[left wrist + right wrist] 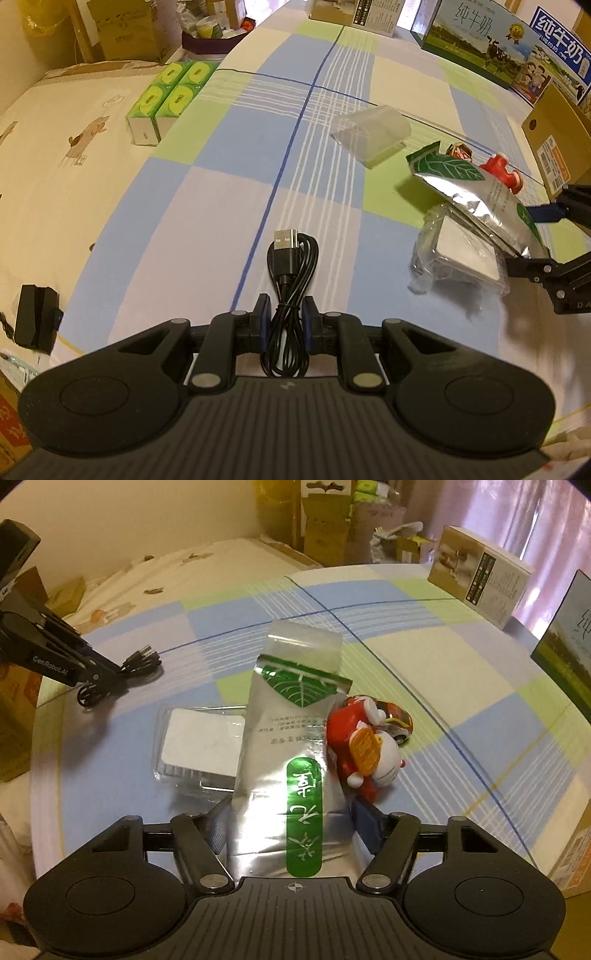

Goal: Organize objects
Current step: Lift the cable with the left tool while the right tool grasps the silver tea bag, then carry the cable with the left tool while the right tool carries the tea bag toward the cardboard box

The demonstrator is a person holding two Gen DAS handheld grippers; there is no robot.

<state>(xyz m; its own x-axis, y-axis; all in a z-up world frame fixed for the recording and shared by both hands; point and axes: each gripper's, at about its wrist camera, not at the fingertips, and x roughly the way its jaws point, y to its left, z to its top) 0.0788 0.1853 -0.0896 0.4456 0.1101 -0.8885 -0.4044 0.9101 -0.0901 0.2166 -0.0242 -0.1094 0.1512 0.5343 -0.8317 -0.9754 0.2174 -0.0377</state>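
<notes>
My left gripper (284,325) is shut on a coiled black USB cable (291,266), held above the checked bedsheet (207,206); the cable (142,662) and that gripper (107,674) also show at the left of the right wrist view. My right gripper (291,823) is shut on a silver foil pouch with green leaf print (291,760), which also appears at the right of the left wrist view as the pouch (476,192). Under and beside it lie a clear plastic case with a white card (201,746), a red toy figure (360,753) and a small toy car (397,720).
A clear plastic bag (371,127) lies mid-sheet. Green tissue packs (168,99) sit at the left, a black charger (35,319) nearer the left edge. Milk cartons (491,48) and a brown cardboard box (557,140) line the right; a tan box (480,576) stands at the far side.
</notes>
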